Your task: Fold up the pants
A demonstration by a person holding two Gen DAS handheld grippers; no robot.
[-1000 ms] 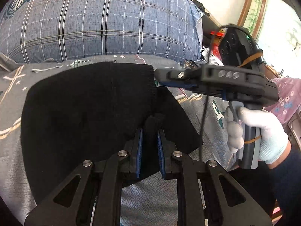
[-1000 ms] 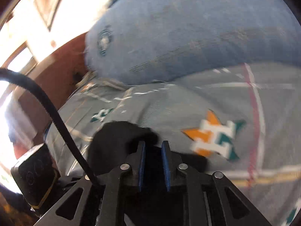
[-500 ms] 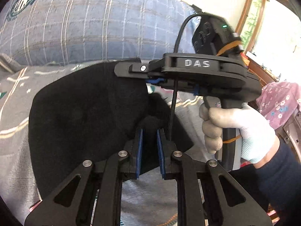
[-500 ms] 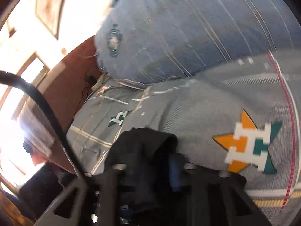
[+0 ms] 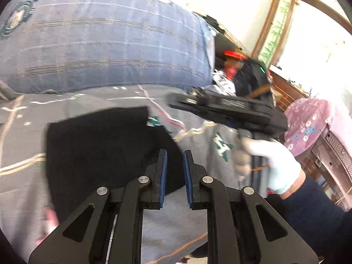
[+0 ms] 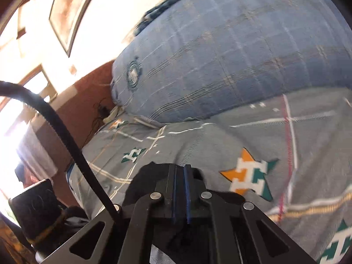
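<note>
Black knit pants (image 5: pixel 103 151) lie folded flat on the grey patterned bedsheet (image 5: pixel 198 226), below a blue plaid pillow (image 5: pixel 105 41). Left gripper (image 5: pixel 175 169) fingers stand narrow, nothing between them. Right gripper (image 6: pixel 180 189) fingers are closing, nearly together, nothing visibly gripped.

From my left wrist view the right hand-held gripper (image 5: pixel 173 102) is smeared by motion, so I can't read its fingertips or the lettering on its side. The near edge of the black pants (image 5: pixel 99 149) is hidden behind my left hand-held gripper (image 5: pixel 175 160). In my right wrist view the bed sheet (image 6: pixel 308 145) runs off-frame, and the star print is blurred.
</note>
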